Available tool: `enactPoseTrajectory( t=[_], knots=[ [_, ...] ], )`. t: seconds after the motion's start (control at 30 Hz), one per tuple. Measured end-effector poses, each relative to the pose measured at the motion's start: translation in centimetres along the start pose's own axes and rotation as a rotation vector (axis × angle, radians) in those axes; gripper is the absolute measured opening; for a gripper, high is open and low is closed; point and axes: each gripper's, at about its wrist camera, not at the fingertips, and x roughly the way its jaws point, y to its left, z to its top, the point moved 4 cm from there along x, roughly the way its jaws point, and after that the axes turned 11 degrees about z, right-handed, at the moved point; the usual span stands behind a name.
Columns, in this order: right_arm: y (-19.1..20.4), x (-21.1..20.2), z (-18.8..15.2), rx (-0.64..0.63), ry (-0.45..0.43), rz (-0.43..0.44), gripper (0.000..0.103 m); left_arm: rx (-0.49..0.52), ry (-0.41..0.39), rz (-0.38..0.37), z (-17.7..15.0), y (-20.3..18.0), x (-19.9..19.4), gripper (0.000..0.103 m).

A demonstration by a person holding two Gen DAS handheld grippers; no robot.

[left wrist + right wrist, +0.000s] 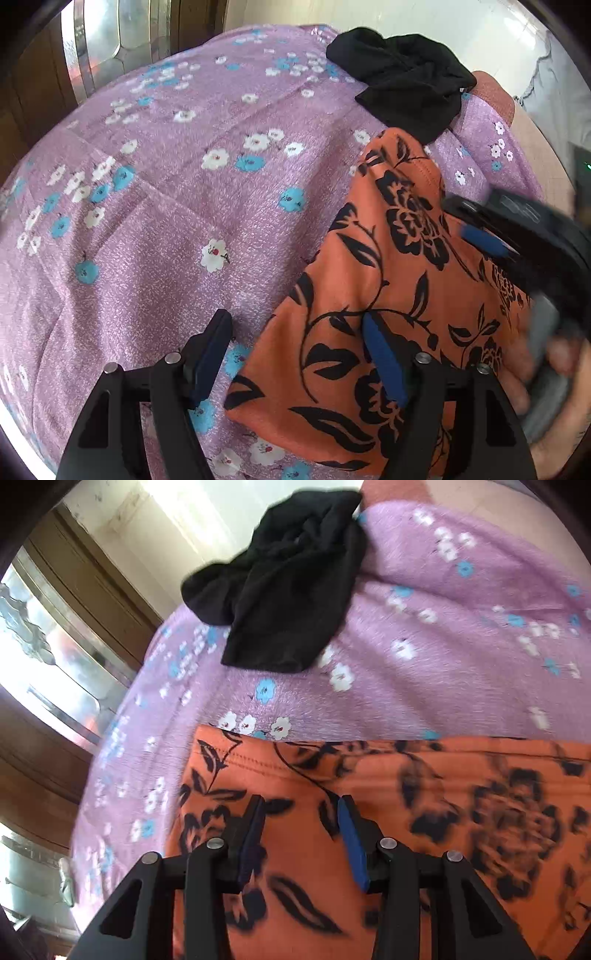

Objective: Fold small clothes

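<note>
An orange garment with a black flower print [391, 291] lies on the purple flowered sheet [177, 206]. My left gripper [295, 325] is open over the garment's left edge, with one finger over the sheet and one over the cloth. My right gripper shows in the left wrist view [476, 229] at the garment's right side, blurred. In the right wrist view my right gripper [301, 805] is open just above the orange garment [424, 812], near its far hem. A crumpled black garment [402, 81] lies beyond it; it also shows in the right wrist view [284, 587].
A wooden frame with a shiny metal panel [103, 40] stands past the sheet's far left edge. A pale wall [443, 22] is behind. The sheet [461, 657] stretches wide to the left and far side of the orange garment.
</note>
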Motion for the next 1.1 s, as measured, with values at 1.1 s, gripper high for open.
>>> enactPoseTrajectory(
  t=[1.1],
  knots=[
    [-15.0, -27.8, -22.4, 0.312, -0.308, -0.048, 0.057, 0.046, -0.102, 0.015, -7.8, 5.4, -6.4, 0.090]
  ],
)
